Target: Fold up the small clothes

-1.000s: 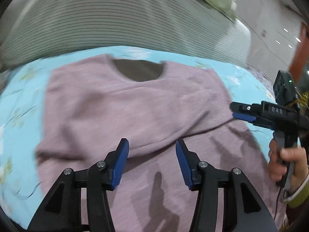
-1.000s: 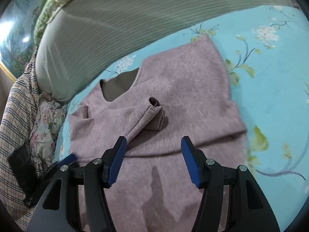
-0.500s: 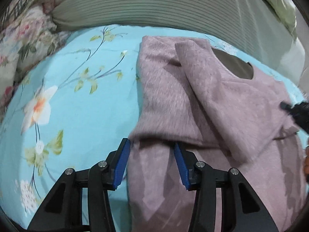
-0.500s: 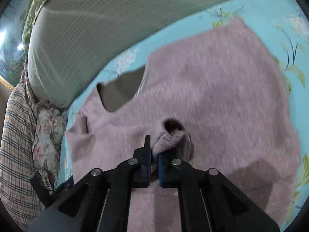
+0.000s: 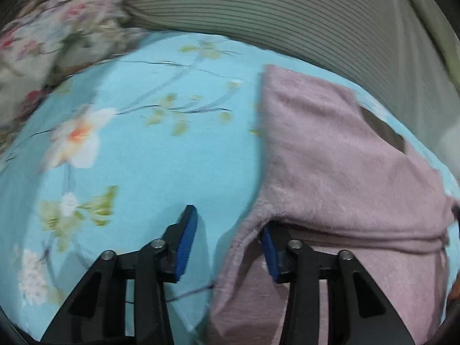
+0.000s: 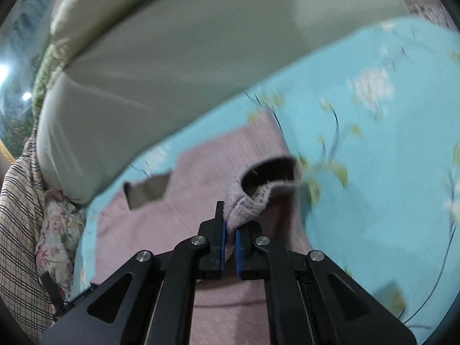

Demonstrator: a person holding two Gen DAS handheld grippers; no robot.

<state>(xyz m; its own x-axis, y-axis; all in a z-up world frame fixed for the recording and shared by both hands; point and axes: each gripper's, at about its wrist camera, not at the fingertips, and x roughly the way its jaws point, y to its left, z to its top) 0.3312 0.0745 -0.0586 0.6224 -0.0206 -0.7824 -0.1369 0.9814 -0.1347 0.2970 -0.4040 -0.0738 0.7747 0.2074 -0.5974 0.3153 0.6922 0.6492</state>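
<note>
One fuzzy mauve knit sweater (image 5: pixel 339 172) lies flat on a bed covered by a turquoise floral-print sheet (image 5: pixel 161 166). The knit has a soft, napped surface; its neck opening shows a grey-brown lining (image 6: pixel 148 190). In the left wrist view one sleeve is folded across the body, forming a thick rolled ridge across the garment.

The right gripper (image 6: pixel 229 231) has its jaws nearly closed, with only a thin gap between the blue pads, and they pinch the ribbed cuff (image 6: pixel 253 201) of one sleeve. The cuff is lifted off the sweater body, and its opening gapes as a dark oval.

The left gripper (image 5: pixel 227 238) has its jaws spread wide and holds nothing. Its left finger sits over bare sheet; its right finger is at the sweater's side edge, with the tip tucked under the folded ridge of knit. Whether the finger touches the fabric cannot be determined.

One large grey-green ribbed cushion (image 6: pixel 161 66) runs along the far edge of the bed, beyond the sweater's collar. One floral-print fabric bundle (image 5: pixel 57 34) and one plaid cloth (image 6: pixel 17 230) lie at the far left corner.

Open sheet extends to the left of the sweater in the left wrist view and to the right of it in the right wrist view. Both views are motion-blurred.
</note>
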